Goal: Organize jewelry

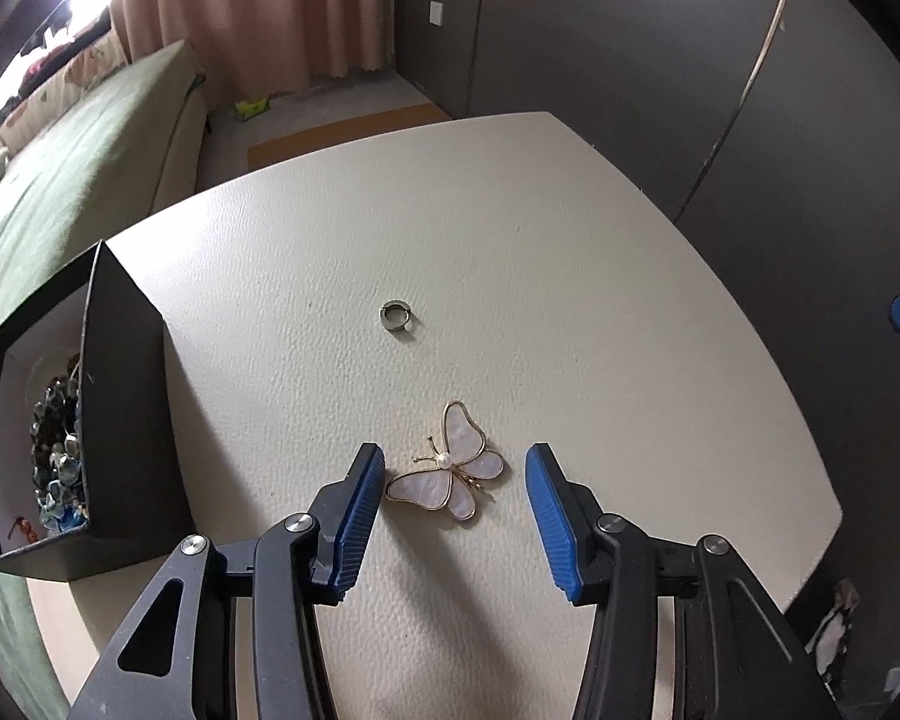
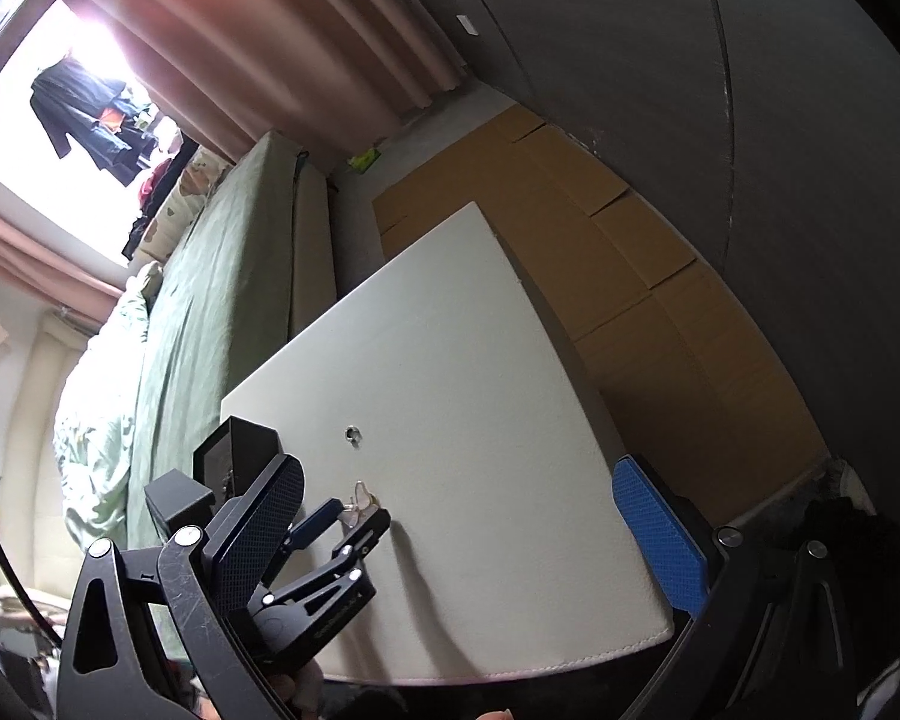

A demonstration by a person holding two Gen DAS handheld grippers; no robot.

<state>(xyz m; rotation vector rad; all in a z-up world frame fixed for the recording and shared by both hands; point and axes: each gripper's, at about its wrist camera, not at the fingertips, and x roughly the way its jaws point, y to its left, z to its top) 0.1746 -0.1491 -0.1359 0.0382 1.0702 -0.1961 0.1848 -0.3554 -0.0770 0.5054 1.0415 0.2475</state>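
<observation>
In the left wrist view, the left gripper (image 1: 455, 465) is seen low in the frame with its two blue-padded fingers (image 1: 354, 516) standing apart. The butterfly brooch (image 1: 450, 468) lies flat on the white table (image 1: 600, 330) between the pads: gold-rimmed pearly wings, a small pearl at the body. The left pad is just beside the lower left wing tip; whether it touches cannot be told. A clear gap is seen between the right pad and the right wing. The brooch is not clamped.

Above the brooch, toward frame centre, a small silver hoop ring (image 1: 396, 318) is noted on the bare table, well apart from the brooch. At the left edge of the frame a black box (image 1: 129, 396) with a white interior stands on the table's left side; bluish beaded jewelry (image 1: 57, 450) is piled inside it.

In the right wrist view, the right gripper (image 2: 486, 516) is seen with its jaws wide apart and nothing between the pads; the table lies beyond them. The left gripper appears at lower left of that frame, its tips set down at the brooch. The ring is visible near frame centre. A bed with green bedding (image 2: 210, 312) fills the left of the frame, and cardboard sheets (image 2: 630, 276) lie on the floor at right.
</observation>
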